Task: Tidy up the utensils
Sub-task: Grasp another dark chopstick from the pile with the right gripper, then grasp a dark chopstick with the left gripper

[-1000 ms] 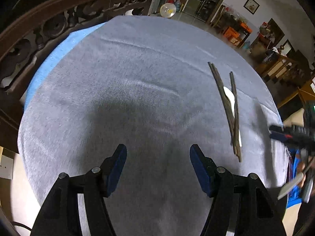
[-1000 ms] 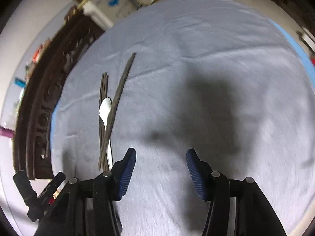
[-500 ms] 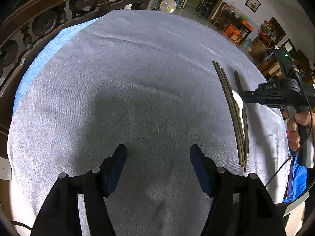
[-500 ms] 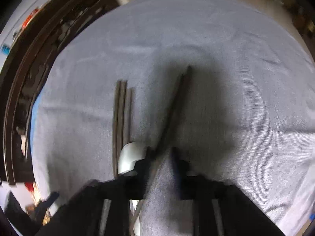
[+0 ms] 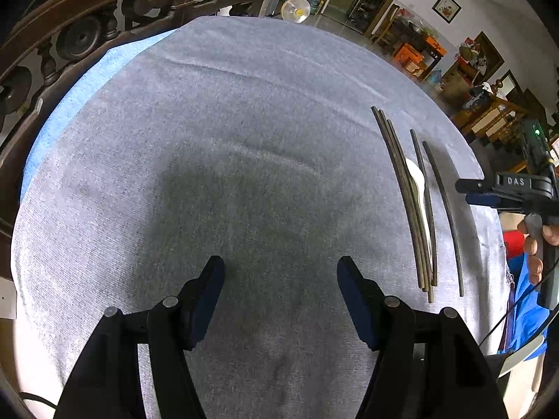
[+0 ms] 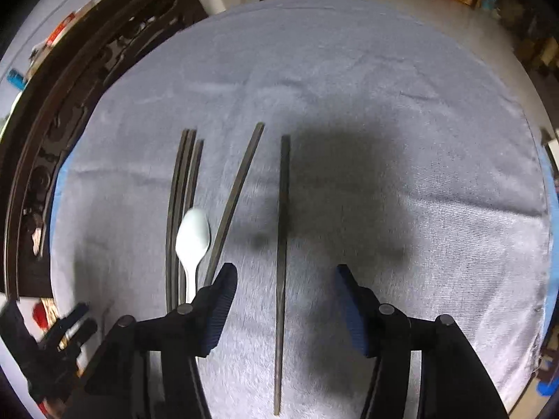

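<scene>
While both jaws stood wide apart, right hand-held gripper (image 6: 283,305) hung over one chopstick (image 6: 281,244) on the table (image 6: 401,111), white spoon (image 6: 192,237) beside it, left hand-held gripper (image 5: 280,293) holding nothing.

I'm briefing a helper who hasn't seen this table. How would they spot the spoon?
On the grey cloth, find the row of dark chopsticks. The spoon lies among them: the only white piece, with a rounded bowl.

Left gripper (image 5: 280,293) hovers level with its fingers spread wide, holding nothing. Right gripper (image 6: 283,302) likewise hovers, fingers parted and unloaded.
</scene>
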